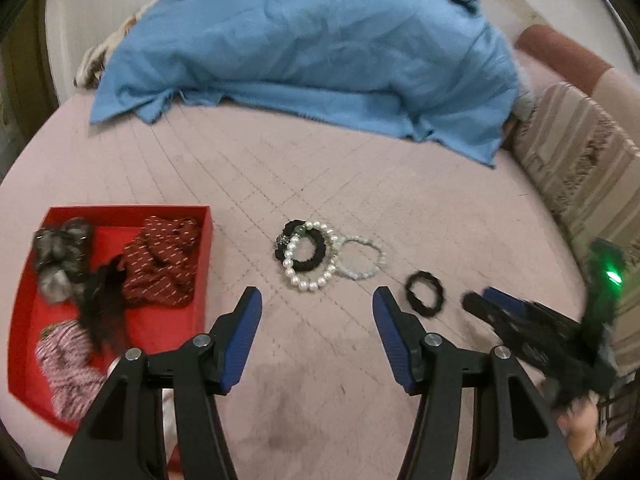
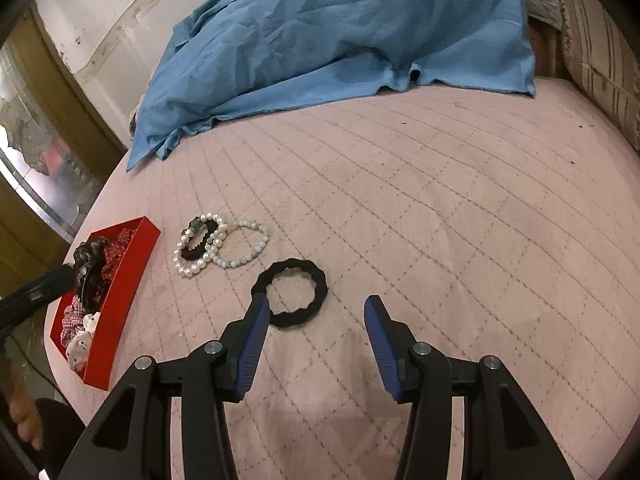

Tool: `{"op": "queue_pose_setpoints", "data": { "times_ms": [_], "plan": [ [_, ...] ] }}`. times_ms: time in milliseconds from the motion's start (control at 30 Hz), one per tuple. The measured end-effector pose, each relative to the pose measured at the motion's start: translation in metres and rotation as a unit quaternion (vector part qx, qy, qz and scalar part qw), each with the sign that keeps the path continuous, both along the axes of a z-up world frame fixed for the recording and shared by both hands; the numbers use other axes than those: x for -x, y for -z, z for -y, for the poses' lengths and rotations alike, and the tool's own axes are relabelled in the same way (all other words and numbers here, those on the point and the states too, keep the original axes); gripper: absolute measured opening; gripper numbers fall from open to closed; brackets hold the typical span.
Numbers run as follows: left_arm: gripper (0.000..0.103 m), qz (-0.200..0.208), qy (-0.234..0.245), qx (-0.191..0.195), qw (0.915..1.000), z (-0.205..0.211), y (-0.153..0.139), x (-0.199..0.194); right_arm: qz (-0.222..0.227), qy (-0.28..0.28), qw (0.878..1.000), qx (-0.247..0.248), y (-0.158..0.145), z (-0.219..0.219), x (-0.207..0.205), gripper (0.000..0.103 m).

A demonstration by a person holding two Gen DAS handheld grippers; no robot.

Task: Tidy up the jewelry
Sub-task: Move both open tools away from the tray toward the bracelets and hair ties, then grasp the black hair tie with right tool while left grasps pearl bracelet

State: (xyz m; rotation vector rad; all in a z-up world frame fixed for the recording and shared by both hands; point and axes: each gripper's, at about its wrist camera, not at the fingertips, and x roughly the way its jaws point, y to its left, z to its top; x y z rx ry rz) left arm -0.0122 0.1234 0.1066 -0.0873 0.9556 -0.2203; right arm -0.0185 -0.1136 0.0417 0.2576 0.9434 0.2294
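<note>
Left gripper [image 1: 317, 300] jaws apart, empty, lower centre. Right gripper [image 2: 316, 308] jaws apart, empty, black hair tie [image 2: 289, 293] just ahead. Pearl bracelets [image 1: 316, 258] mid-frame; red tray [image 1: 132, 211] left.

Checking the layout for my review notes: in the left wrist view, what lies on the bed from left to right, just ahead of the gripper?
red box → pile of pearl bracelets → black hair tie → right gripper

2 bead bracelets [image 1: 310, 258], 2 blk hair ties [image 2: 290, 298], 1 red box [image 1: 120, 213], 4 scrunchies [image 1: 164, 262].
</note>
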Motion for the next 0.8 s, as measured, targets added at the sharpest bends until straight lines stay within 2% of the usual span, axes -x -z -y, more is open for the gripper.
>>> {"op": "queue_pose_setpoints", "data": {
  "times_ms": [67,133,200,333,433,600,733,800],
  "plan": [
    [0.048,-0.02,-0.01,0.002,0.9997,0.003,0.014,-0.021,0.001,-0.007,1.0,0.002,0.001,-0.003,-0.003,0.053],
    [0.046,-0.035,-0.016,0.007,0.9992,0.004,0.025,-0.034,0.002,-0.012,1.0,0.006,0.002,-0.007,-0.005,0.051],
    [0.045,-0.042,-0.023,-0.006,0.9988,0.006,0.035,-0.043,0.003,-0.018,1.0,0.011,0.004,-0.01,-0.008,0.05],
    [0.037,-0.057,-0.022,-0.028,0.9977,0.012,0.057,-0.053,0.0,-0.021,1.0,0.012,0.008,-0.012,-0.014,0.044],
    [0.033,-0.06,-0.022,-0.039,0.9972,0.015,0.067,-0.059,-0.005,-0.017,1.0,0.011,0.013,-0.012,-0.019,0.039],
    [0.029,-0.063,-0.027,-0.037,0.997,0.014,0.078,-0.069,-0.012,-0.017,1.0,0.01,0.02,-0.014,-0.025,0.032],
    [0.029,-0.056,-0.027,-0.033,0.9976,0.013,0.08,-0.073,-0.015,-0.019,1.0,0.01,0.025,-0.015,-0.03,0.029],
    [0.029,-0.053,-0.027,-0.032,0.9977,0.014,0.081,-0.073,-0.022,-0.019,1.0,0.01,0.03,-0.015,-0.032,0.023]
  ]
}}
